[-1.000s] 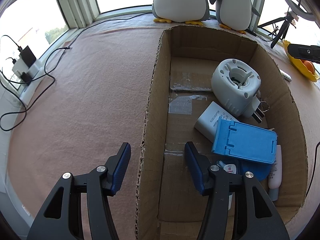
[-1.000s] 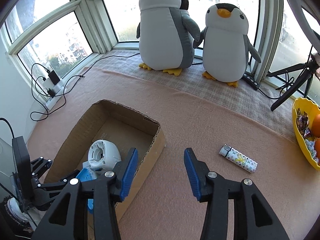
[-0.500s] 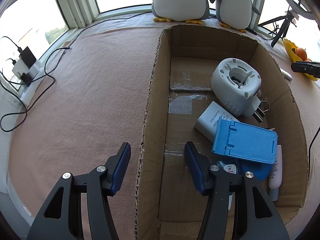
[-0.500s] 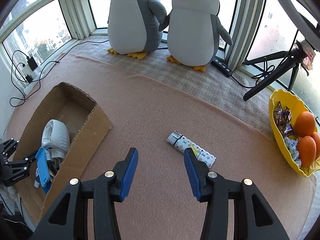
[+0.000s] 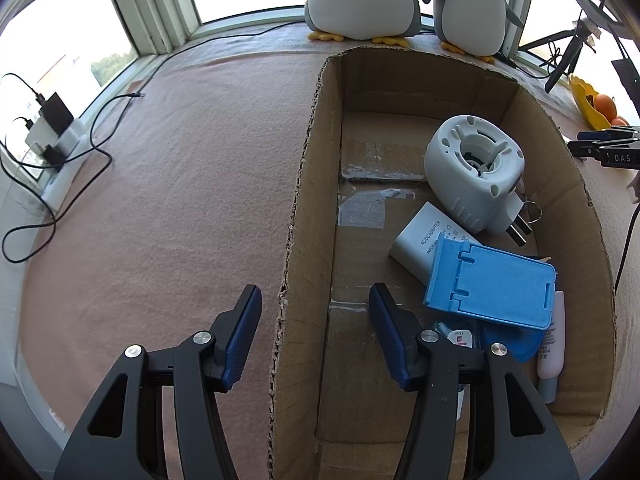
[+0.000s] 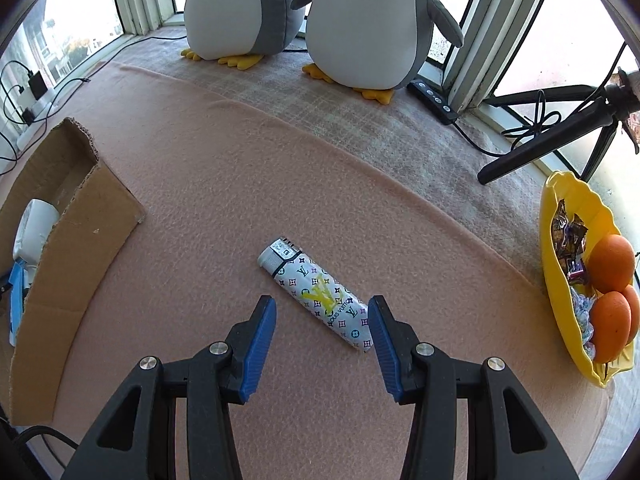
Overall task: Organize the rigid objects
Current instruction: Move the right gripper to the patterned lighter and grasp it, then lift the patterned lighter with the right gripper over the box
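The right gripper (image 6: pixel 322 330) hangs with jaws apart just over the near end of a patterned lighter (image 6: pixel 318 294) lying on the pink blanket (image 6: pixel 240 184), right of the cardboard box (image 6: pixel 80 240). The left gripper (image 5: pixel 316 328) straddles the box's left wall (image 5: pixel 296 240), its pads not touching it, gripping nothing.

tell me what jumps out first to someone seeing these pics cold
Two big plush penguins stand at the window, behind the pink blanket. On the blanket, a patterned lighter lies between the open fingers of the right gripper, untouched. To its left a cardboard box holds a blue phone stand and a grey plug-in device; a yellow bowl of oranges sits far right.
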